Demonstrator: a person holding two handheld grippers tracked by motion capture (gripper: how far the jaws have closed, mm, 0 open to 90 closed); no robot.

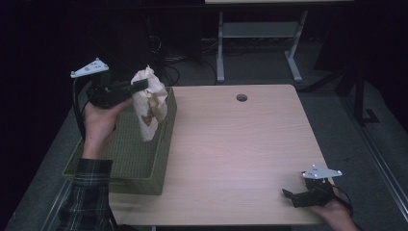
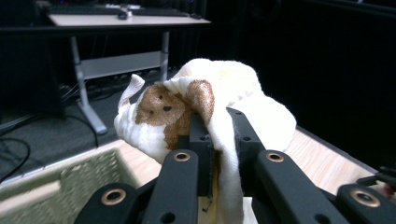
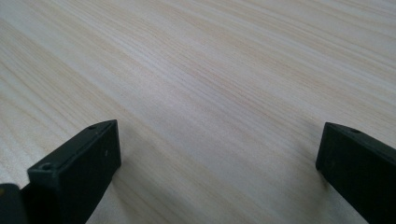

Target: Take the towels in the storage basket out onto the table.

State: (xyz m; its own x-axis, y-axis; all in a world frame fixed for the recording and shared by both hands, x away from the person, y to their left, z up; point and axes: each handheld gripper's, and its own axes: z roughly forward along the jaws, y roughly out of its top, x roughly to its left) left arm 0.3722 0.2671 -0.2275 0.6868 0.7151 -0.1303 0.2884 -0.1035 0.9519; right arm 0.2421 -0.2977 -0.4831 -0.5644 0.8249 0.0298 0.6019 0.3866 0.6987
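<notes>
Left hand (image 1: 98,120) raised above the green woven basket (image 1: 137,159), left gripper (image 1: 139,85) level, pinching a cream cloth (image 1: 150,103) that hangs over the basket's inner edge. The left gripper view adds soft terry texture and a brown bear patch (image 2: 163,109), fabric squeezed between the jaws. Right gripper (image 1: 288,195) rests low at the near right of the pale woodgrain table (image 1: 240,144), jaws spread wide, nothing between.

The left gripper (image 1: 139,85) is raised in the person's left hand (image 1: 99,118), jaws clamped together and pointing level. The right gripper (image 1: 290,195) sits low in the right hand (image 1: 332,209), jaws spread wide.
</notes>
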